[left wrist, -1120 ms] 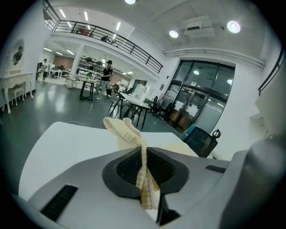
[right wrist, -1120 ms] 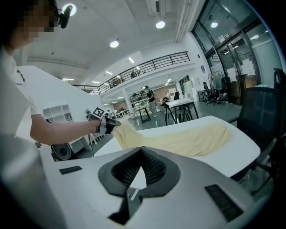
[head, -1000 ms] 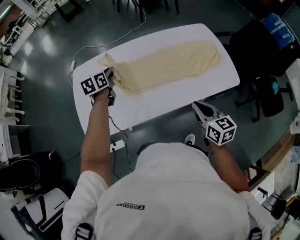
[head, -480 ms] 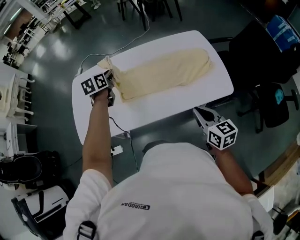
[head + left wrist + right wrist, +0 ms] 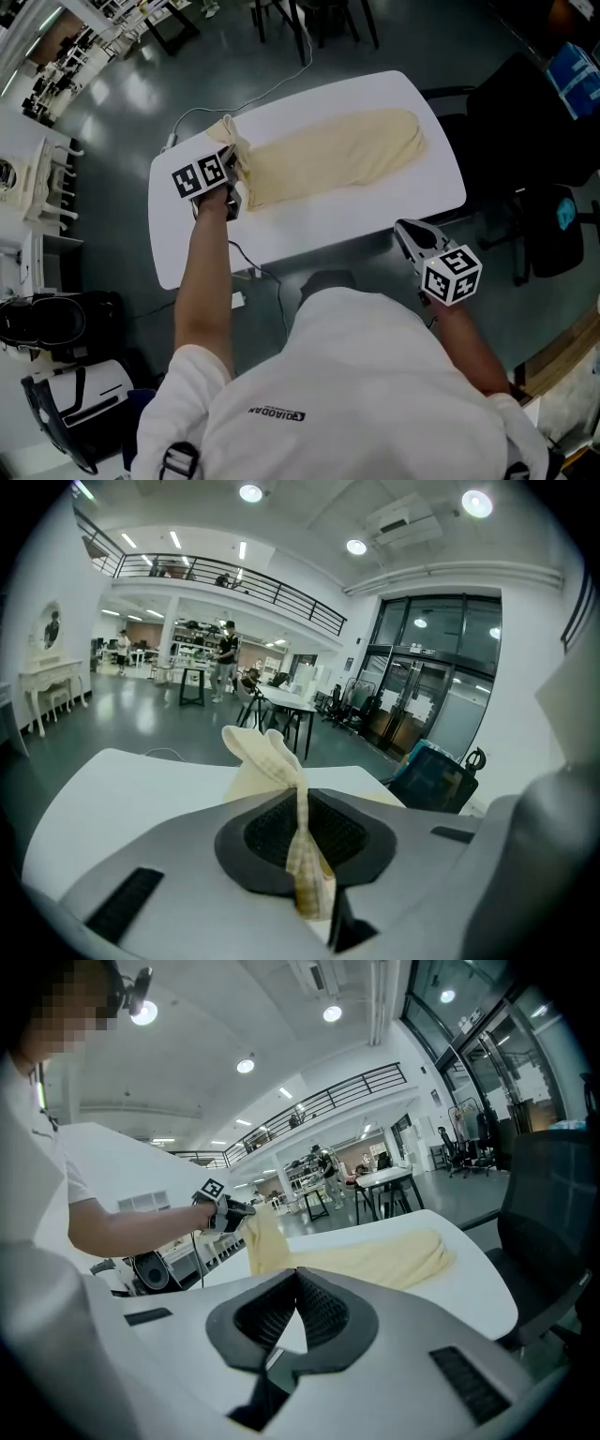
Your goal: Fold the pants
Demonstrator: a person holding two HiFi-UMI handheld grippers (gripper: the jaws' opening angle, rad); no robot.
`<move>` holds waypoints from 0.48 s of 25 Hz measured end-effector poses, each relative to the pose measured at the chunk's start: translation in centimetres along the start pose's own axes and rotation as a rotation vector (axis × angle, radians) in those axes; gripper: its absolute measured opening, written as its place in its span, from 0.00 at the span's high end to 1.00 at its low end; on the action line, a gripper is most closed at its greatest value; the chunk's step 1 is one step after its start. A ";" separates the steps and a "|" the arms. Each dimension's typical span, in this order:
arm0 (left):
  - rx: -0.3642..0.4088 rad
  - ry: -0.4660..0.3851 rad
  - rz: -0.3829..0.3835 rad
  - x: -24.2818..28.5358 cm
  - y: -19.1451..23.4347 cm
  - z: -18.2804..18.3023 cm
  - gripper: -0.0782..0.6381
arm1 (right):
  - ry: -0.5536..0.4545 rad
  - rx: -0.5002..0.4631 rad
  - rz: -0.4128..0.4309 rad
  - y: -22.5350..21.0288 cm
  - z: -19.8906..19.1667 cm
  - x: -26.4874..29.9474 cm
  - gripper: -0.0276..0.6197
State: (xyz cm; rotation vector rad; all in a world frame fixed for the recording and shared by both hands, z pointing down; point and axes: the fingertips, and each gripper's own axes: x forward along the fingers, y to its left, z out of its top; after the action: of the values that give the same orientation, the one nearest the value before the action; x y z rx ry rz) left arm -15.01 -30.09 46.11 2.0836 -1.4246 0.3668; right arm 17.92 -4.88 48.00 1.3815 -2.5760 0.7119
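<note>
Cream pants lie lengthwise across the white table. My left gripper is at their left end, shut on a bunched fold that it holds raised off the table. In the left gripper view the fabric stands pinched between the pads of that gripper, its checked inner side showing. My right gripper hovers just off the table's near right edge, shut and holding nothing. Its own view looks past the touching tips to the pants and the left gripper.
A black office chair stands beyond the table's right end and fills the right side of the right gripper view. A cable runs over the floor behind the table. Black-and-white equipment sits on the floor at the lower left.
The view has shifted with the person. The left gripper keeps its hold and the pants' end now stands a little higher. The right gripper sits slightly further off the near edge.
</note>
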 end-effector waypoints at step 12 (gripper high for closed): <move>-0.033 -0.046 -0.194 1.7 -5.1 4.6 0.81 | -0.015 -0.020 -0.019 -2.8 5.6 6.5 0.93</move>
State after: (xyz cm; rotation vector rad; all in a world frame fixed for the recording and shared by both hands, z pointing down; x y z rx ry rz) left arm -10.13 -32.84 41.75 2.1922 -1.2322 0.2171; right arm 17.07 -13.62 46.17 1.4094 -2.5706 0.6736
